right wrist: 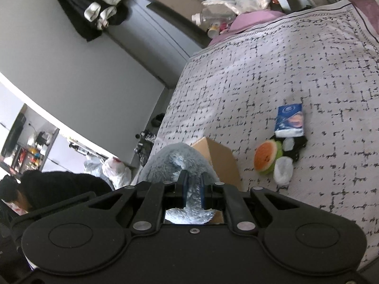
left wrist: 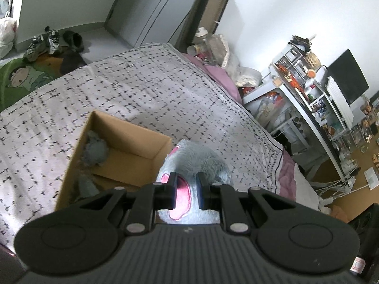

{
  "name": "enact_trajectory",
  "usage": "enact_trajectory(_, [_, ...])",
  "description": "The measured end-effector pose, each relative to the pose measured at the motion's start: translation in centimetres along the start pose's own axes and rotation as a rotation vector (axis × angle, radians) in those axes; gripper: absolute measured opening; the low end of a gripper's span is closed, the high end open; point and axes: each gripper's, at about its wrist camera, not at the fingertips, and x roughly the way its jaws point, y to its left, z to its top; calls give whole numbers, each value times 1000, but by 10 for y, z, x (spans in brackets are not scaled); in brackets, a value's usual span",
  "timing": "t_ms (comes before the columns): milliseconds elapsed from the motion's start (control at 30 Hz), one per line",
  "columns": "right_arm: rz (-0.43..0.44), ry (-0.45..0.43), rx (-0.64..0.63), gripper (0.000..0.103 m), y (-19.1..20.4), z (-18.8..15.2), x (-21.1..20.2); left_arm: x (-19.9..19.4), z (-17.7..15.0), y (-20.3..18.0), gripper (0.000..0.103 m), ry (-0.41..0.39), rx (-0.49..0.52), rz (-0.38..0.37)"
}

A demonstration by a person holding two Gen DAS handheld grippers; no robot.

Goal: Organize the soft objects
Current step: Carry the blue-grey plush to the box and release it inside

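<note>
A fluffy blue plush toy with a pink mouth patch hangs above the bed, just right of an open cardboard box. My left gripper is shut on the plush at the pink patch. In the right wrist view my right gripper is shut on blue fur of the same plush, with the box behind it. Grey-blue soft items lie inside the box at its left wall. A tissue pack, a watermelon plush, a black-and-white soft item and a white piece lie on the bed.
The bedspread is white with black dashes and runs far beyond the box. Shoes and a green rug lie on the floor past the bed. Cluttered shelves stand on the right. A person in black crouches at the left.
</note>
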Motion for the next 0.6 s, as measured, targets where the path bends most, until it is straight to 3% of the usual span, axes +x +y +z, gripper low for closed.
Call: enact_trajectory(600, [-70, 79, -40, 11, 18, -40, 32, 7, -8, 65, 16, 80, -56, 15])
